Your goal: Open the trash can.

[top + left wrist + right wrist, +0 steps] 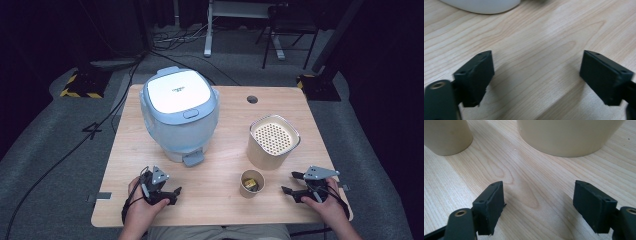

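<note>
Two grippers sit low over the near edge of my wooden table point(220, 100), one in each hand, and both stand wide with nothing between the jaws. My left gripper point(162, 192) hovers near the front left corner; in the left gripper view its jaws frame only bare wood grain, and the pale curved base of the rice cooker point(482, 6) is cut off along the top edge, so I see no more than a sliver of it there. From the high view the rice cooker point(179, 112) stands in the middle-left of the table, lid down, its front latch tab facing me.

My right gripper point(295, 184) rests near the front right corner, pointing toward the small paper cup point(251, 183). That cup stands just ahead of me between my two hands, near the right gripper but apart from it. Something yellowish lies inside it, too small and dim for me to tell what it is. Behind it, close by, stands the cream canister point(272, 141) with a perforated top. In the right gripper view both are cropped: the paper cup point(446, 137) shows its lower wall at upper left, the canister point(570, 137) its lower wall at upper right, with their tops out of frame. Beyond the table the floor is dark and hard to read.
</note>
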Available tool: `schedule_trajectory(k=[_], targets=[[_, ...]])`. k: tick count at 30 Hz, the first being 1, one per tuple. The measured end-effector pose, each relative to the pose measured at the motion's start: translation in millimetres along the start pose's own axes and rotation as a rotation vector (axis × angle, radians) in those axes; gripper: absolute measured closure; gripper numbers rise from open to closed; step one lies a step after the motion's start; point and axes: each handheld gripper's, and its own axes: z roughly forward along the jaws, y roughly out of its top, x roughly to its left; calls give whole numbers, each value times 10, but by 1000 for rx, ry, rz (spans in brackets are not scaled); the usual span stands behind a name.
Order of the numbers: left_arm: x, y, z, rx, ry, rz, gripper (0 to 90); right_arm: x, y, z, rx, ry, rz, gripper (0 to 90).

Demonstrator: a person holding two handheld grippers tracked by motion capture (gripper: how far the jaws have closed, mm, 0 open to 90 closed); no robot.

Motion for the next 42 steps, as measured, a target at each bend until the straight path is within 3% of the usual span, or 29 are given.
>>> schedule_trajectory(k=[7,12,15,20,25,31,33,42], targets=[[43,16,-38,9,18,-6,283,0,0,1,-1,1,1,256],[84,68,-143,16,-30,33,335,0,-1,1,-1,1,1,256],[81,109,-213,9,-75,15,334,0,-1,1,-1,1,1,256],[71,191,-333,17,-101,42,330,0,-1,1,-1,1,1,256],[68,265,-479,-7,-127,33,334,0,-1,1,-1,1,1,257],[79,355,-622,-32,-133,67,339,0,-1,1,-2,1,1,258],[103,396,-682,-39,-137,99,341,-2,-2,2,-3,1,0,261],[232,535,-900,-96,-155,140,372,-6,-2,1,-4,1,1,266]])
